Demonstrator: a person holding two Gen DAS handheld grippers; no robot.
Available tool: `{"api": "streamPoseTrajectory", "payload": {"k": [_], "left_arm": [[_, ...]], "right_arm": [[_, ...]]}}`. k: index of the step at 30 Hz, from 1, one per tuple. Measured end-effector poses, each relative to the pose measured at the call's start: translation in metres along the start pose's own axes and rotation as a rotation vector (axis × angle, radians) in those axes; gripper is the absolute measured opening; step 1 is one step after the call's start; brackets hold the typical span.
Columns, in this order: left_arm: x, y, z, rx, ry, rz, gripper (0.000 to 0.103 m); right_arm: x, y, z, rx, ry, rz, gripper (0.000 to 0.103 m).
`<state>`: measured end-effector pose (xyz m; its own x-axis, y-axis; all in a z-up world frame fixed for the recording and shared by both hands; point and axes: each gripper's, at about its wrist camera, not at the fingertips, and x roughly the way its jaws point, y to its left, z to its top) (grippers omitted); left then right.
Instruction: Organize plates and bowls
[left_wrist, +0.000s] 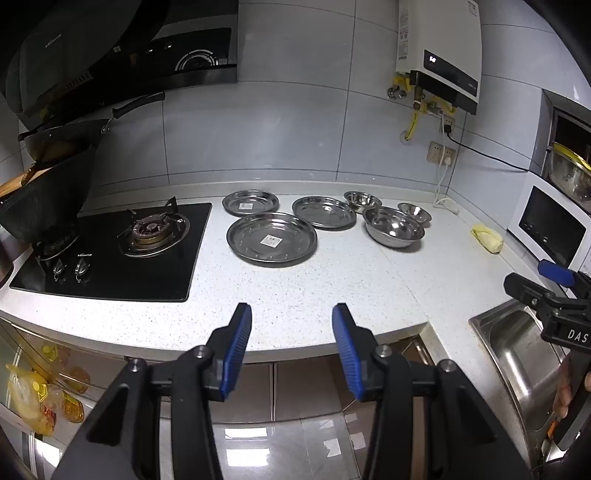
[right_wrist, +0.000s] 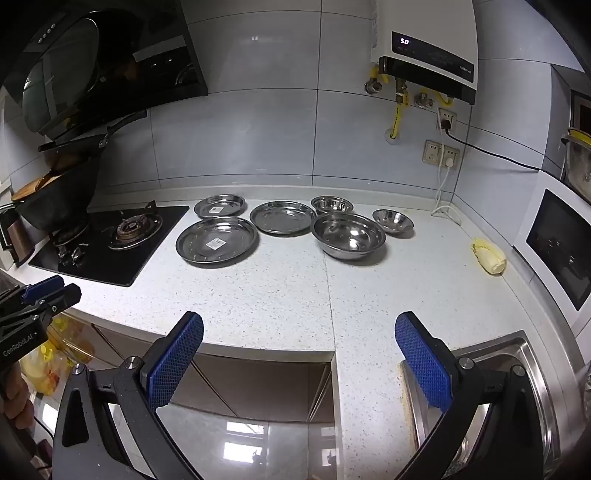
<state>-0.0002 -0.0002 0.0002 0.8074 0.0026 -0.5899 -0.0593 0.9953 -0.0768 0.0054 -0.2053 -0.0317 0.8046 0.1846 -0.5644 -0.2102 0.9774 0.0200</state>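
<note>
Both grippers tilt downward over the counter's (right_wrist: 295, 295) front edge, the left gripper (left_wrist: 291, 325) and right gripper (right_wrist: 299, 332) parted and empty. 3 plates (right_wrist: 217, 240) and 3 bowls (right_wrist: 349, 233) sit well beyond, near the wall.

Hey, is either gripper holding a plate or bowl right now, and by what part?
Nothing is held. The left gripper and right gripper both hang open, short of the plates and bowls.

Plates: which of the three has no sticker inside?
The right-hand plate, next to the bowls. The large front plate and small back-left plate both carry white stickers.
</note>
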Motion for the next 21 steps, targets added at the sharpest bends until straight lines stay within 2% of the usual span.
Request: {"api": "streamPoseTrajectory", "payload": {"k": [21], "left_arm": [[0.002, 0.0004, -0.0004, -0.005, 0.008, 0.004, 0.044]], "right_arm": [[0.0025, 0.0015, -0.001, 0.001, -0.001, -0.003, 0.102]]}}
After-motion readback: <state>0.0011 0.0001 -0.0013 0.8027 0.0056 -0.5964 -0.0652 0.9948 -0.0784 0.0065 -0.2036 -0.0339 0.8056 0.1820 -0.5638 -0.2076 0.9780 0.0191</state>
